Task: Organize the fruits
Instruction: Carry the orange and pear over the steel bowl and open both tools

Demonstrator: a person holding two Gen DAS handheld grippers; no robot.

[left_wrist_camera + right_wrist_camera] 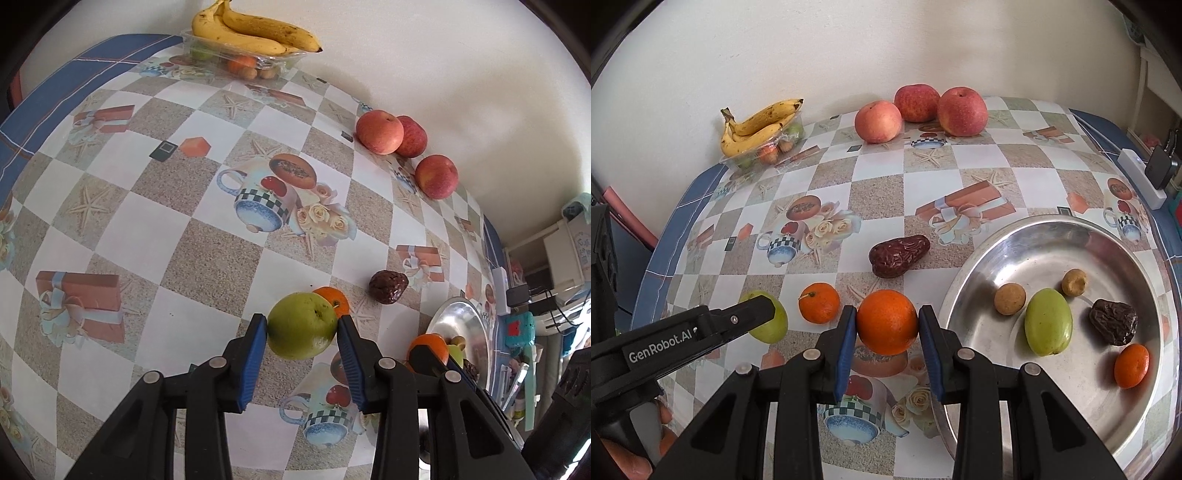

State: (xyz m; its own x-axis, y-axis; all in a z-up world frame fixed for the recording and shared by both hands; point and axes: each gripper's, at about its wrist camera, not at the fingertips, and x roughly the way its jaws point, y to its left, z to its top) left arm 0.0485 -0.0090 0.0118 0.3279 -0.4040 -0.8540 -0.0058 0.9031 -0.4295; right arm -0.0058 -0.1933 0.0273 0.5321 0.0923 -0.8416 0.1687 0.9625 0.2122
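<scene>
Here, a fruit-strewn table point(1027, 162) covered in a checked cloth printed with cups, roses and gift boxes is seen from two handheld grippers. At far left in the right wrist view, the words "GenRobot.AI" are read in white on the black arm of the left gripper point(302, 326), whose blue-padded jaws are clamped on a green apple point(302, 325). Farther back on the left, a bunch of bananas point(759, 127) is seen resting on a clear plastic tray point(764, 151) of small fruits against the wall. Just beside the green apple, a small orange point(819, 302) lies on the cloth. At centre, a larger orange point(886, 322) is held between the closed pads of the right gripper point(887, 325), close to the rim of the metal bowl. Behind it a dark red date point(899, 255) lies on the cloth, and three red apples point(919, 110) are grouped by the wall. To the right, the metal bowl point(1034, 236) is shown holding a green fruit point(1048, 322), two small brown fruits point(1009, 299), a dark wrinkled date point(1113, 322) and a small tangerine point(1131, 366).
</scene>
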